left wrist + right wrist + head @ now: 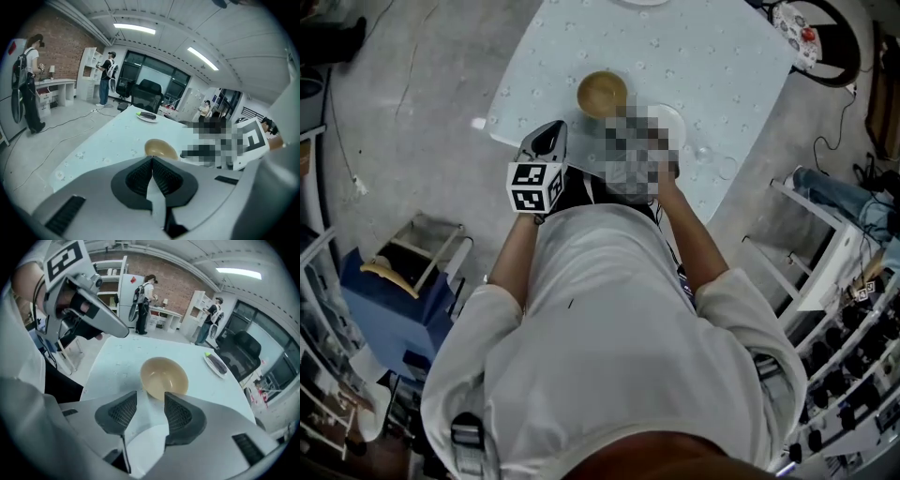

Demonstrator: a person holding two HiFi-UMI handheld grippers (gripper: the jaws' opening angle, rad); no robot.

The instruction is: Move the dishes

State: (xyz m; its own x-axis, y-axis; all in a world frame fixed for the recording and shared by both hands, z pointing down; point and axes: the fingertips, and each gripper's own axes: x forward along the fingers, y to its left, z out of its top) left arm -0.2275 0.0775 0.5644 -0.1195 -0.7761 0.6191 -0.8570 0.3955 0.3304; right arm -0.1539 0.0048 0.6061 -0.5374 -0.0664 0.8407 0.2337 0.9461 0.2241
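A tan bowl (602,94) stands on the pale table (722,56), with a white plate (671,119) just to its right, partly behind a blurred patch. My left gripper (551,128) hovers at the table's near edge, left of the bowl, and is shut with nothing in it (152,159). In its own view the bowl (161,148) lies just beyond the tips. My right gripper (150,397) is open, its fingers (180,414) on either side of the white plate's (144,430) near rim. The bowl (164,376) sits right past them.
A second plate (216,364) holding a dark object lies at the table's far end. Two people (145,303) stand by shelves and a counter at the back. A blue seat (389,300) is on the floor left of me, a white rack (830,253) on the right.
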